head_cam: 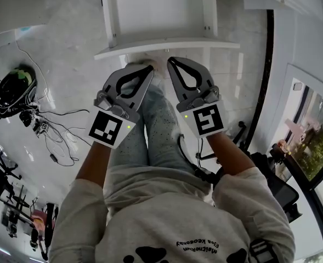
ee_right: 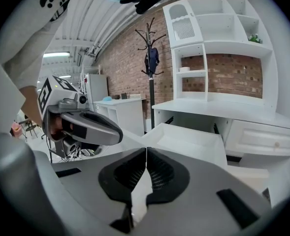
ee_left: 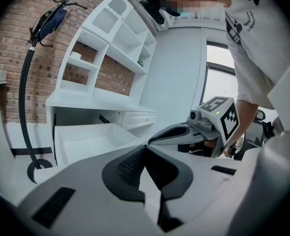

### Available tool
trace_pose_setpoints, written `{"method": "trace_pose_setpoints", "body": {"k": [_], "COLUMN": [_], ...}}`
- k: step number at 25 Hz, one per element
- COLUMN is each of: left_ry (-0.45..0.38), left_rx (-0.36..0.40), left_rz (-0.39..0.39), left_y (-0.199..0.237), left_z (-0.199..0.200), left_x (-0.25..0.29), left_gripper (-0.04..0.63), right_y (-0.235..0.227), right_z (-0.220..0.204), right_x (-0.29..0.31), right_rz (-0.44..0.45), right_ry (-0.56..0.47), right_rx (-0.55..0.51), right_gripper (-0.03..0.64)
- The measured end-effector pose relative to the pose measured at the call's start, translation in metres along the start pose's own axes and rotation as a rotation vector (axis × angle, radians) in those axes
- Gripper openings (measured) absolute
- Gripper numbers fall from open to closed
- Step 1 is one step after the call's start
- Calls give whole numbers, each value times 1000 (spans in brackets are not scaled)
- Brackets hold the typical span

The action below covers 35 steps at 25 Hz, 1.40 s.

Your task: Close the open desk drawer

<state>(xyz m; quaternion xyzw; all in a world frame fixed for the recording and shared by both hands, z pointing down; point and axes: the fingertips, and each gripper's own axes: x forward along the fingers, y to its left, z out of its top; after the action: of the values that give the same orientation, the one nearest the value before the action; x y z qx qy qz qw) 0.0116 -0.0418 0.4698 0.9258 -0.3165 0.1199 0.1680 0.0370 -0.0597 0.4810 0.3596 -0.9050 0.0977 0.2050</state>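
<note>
While the desk drawer point(head_cam: 160, 47) stands pulled out from under the top of the white desk point(ee_right: 211, 106), you've got both grippers close in front of its front edge, not touching it. Drawer looks empty inside, white all over. A shut drawer point(ee_right: 263, 136) sits beside it under the same desk top. Your left gripper point(head_cam: 145, 69) has its jaws closed together, nothing between the pads. Your right gripper point(head_cam: 174, 62) is the same: jaws fully together, nothing gripped. The two grippers sit side by side, tips aimed at the drawer front, your legs point(head_cam: 150, 130) below them. Shelf unit point(ee_right: 218, 43) stands on the desk's back edge, against a brick wall point(ee_right: 127, 58). Coat stand point(ee_right: 151, 65) is off the desk's left end. Loose cables point(head_cam: 57, 133) lie on the floor at your left.
</note>
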Motion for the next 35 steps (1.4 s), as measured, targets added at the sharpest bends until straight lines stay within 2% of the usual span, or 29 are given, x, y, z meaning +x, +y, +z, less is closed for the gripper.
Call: {"method": "trace_pose_setpoints", "body": {"k": [4,11,15,18,21,22,24,35], "left_ry": [15,-13,-9,-9,-30,-31,-27,-4], "left_rx": [5,-17,-26,-29,-72,-80,-82,-80], "left_rz": [-10,-13,-26,-29,-14,-9,-7,-24], "left_y": [2,6,4,3,10,12,15,22], "left_z": [-7,-20,-27,-31,-32,-34,-36,-47], "left_x": [8,17,21,23,24,24,25,32], "left_gripper": [17,17,17,17,17,17,17,17], "right_y": [-2,-5,-4,-9,-13,-13,-12,-26], "right_z": [-20,-53,-75,-87,-95,-98,-104,-133], "right_x": [8,20,26,29,32,33,36,57], "right_rz": [15,-3,-9,-45,-86,-89,-90,-173], "right_ry": [42,114,186,213,231,237,252,326], "right_rx": [-17,-13,66,108,117,123,154,309], "right_gripper": [31,32,32,32,35,50,131,153]}}
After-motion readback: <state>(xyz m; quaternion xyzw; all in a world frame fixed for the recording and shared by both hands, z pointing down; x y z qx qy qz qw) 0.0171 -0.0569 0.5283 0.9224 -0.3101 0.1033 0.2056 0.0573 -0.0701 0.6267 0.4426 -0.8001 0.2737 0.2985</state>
